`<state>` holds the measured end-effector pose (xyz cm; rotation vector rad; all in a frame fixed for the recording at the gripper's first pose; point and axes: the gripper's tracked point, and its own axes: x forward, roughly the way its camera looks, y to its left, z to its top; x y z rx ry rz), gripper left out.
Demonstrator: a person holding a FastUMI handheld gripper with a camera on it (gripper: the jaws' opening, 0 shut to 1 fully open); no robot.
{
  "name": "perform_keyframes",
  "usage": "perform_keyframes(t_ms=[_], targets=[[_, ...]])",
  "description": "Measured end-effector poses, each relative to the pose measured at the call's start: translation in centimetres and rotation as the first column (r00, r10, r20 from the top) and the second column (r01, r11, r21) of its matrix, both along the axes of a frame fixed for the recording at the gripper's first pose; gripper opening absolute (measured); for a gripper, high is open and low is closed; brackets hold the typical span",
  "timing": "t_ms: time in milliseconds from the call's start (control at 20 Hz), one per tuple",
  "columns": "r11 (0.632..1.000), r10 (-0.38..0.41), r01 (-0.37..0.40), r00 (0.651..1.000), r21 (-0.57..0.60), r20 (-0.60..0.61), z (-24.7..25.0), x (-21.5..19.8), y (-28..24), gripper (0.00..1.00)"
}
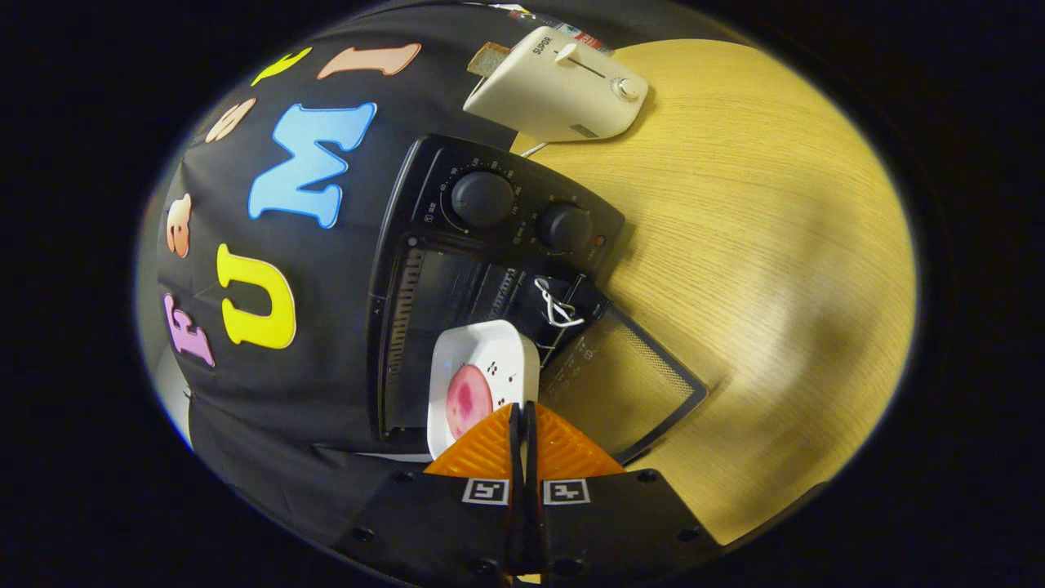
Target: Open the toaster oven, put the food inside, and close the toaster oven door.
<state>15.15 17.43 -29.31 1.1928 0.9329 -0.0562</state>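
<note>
Orange fingers of our gripper (522, 420) sit pinched together on the near rim of the white plate (482, 384), so we hold the food (468, 398), a pink round slice with a darker centre. Just beyond, the black toaster oven (490, 269) stands on the wooden worktop (775, 269) with its door (624, 384) dropped open. Opening looks done; we judge the plate is at the mouth, perhaps partly inside. Releasing it and closing remain.
</note>
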Motion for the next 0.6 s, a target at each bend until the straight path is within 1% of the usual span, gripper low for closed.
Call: perform_keyframes(t_ms=[100, 250, 350, 600], targets=[[0.998, -0.055, 0.055, 0.999, 0.012, 0.002, -0.1, 1.2, 0.7, 0.01], [0.993, -0.107, 0.108, 0.994, 0.039, -0.006, -0.3, 2.4, 2.0, 0.01], [0.988, -0.148, 0.148, 0.989, 0.036, -0.001, -0.9, 3.5, 2.5, 0.02], [0.962, -0.269, 0.268, 0.963, 0.042, 0.009, -0.8, 6.1, 2.5, 0.02]])
